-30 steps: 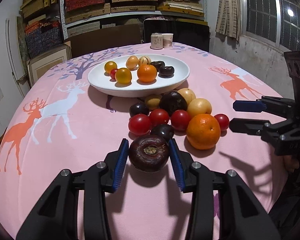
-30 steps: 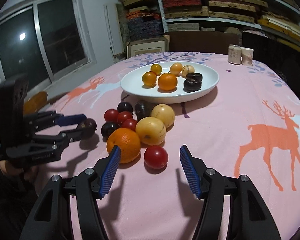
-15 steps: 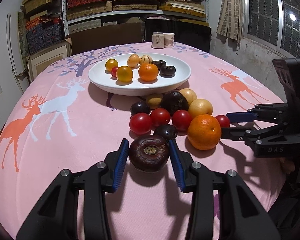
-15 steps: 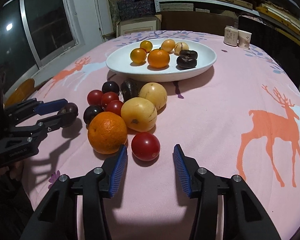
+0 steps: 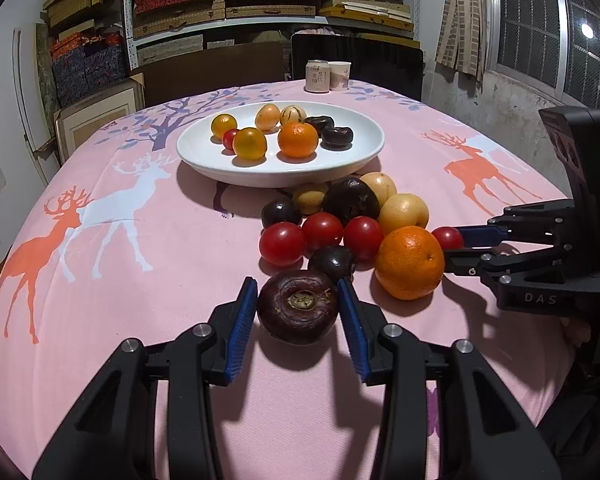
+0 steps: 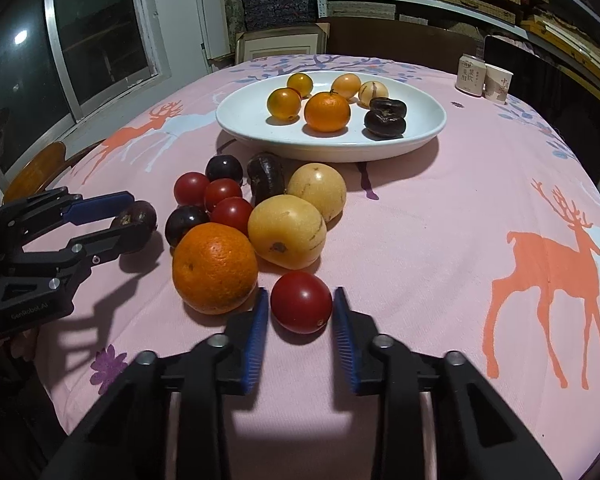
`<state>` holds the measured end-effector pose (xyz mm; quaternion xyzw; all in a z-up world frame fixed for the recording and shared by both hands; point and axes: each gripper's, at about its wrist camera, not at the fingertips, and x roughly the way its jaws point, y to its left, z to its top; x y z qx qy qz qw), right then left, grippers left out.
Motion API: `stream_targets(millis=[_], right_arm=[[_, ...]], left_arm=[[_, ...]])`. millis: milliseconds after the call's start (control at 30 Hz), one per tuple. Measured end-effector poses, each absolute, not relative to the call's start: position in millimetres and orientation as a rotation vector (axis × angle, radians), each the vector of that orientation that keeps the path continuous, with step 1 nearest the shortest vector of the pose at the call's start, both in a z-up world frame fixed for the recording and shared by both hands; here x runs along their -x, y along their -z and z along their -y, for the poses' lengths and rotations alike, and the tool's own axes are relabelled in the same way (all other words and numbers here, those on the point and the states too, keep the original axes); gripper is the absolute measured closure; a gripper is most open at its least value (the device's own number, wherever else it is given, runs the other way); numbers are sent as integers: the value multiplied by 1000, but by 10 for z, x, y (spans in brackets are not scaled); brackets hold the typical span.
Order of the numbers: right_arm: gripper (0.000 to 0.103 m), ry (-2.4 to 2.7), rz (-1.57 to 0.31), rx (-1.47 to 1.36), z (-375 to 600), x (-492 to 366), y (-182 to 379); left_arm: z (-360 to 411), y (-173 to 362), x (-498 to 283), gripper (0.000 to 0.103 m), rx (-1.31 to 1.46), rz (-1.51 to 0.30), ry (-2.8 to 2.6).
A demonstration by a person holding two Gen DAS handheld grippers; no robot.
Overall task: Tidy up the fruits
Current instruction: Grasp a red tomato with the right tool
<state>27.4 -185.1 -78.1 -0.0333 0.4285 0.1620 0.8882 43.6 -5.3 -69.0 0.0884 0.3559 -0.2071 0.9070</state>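
My left gripper (image 5: 297,285) is shut on a dark purple round fruit (image 5: 298,307) that rests on the pink tablecloth, stem scar facing me. My right gripper (image 6: 301,292) straddles a red tomato (image 6: 301,302); its jaws are closing and the blue pads touch the tomato's sides. Beside it lie an orange (image 6: 215,268), two yellow fruits, more tomatoes and dark plums in a loose pile. Behind the pile stands a white plate (image 5: 280,179) with several small fruits on it. In the left wrist view the right gripper (image 5: 452,246) reaches in from the right.
A drink can (image 5: 317,76) and a paper cup (image 5: 339,76) stand at the table's far edge. Shelves of boxes line the back wall, with windows to the side. The round table drops off on every side, and a dark chair back stands behind it.
My right gripper has come forward and down to the red tomato, and its jaws have narrowed from wide apart to the tomato's sides. The left gripper and its fruit have stayed still.
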Motion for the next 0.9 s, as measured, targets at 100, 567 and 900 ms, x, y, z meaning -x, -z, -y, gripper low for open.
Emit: stream_targets(millis=[100,567,900], right_arm=[[74,-345,-886,50,1876,-267,772],[74,-355,-843,-15,1979,-238,724],[74,-354,-817,-36,2020,-206,697]], left_arm=[[47,688,-440,62,-178,-733,427],[-6,666,-424,62,-154,-713,421],[-18,642,-420,62,-143,-707,416]])
